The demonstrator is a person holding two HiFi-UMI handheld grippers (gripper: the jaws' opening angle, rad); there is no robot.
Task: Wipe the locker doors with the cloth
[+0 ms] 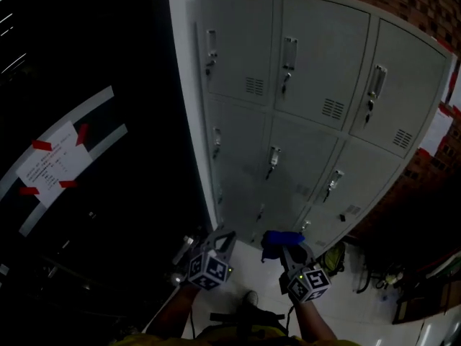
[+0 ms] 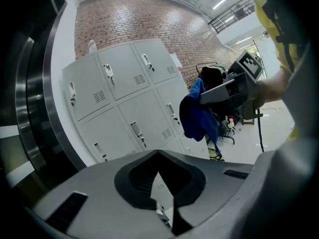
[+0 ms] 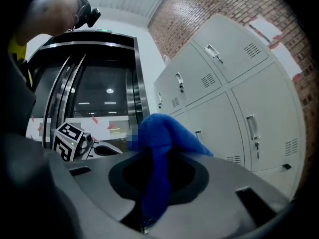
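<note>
a tall bank of grey metal lockers [image 1: 310, 114] fills the middle of the head view. it is three doors across and all doors are closed, each with a handle on its left side and a small vent patch low on its right. behind it stands a red brick wall [image 1: 410, 2]. on its left is a dark glass front [image 1: 86, 63] with a white paper note [image 1: 52, 163] fixed by red tape. the floor [image 1: 346, 316] below is pale.

both grippers are low, in front of the bottom row of lockers. the left gripper [image 2: 158, 156] has its jaws brought together with nothing between them. the right gripper [image 3: 152, 158] is just beside it, and its jaws are clenched on a blue cloth [image 3: 162, 133] — the cloth bunches above the jaw tips and one fold hangs down between them. in the left gripper view the cloth is in the air, apart from every door. each gripper carries a marker cube [image 1: 209, 271].
</note>
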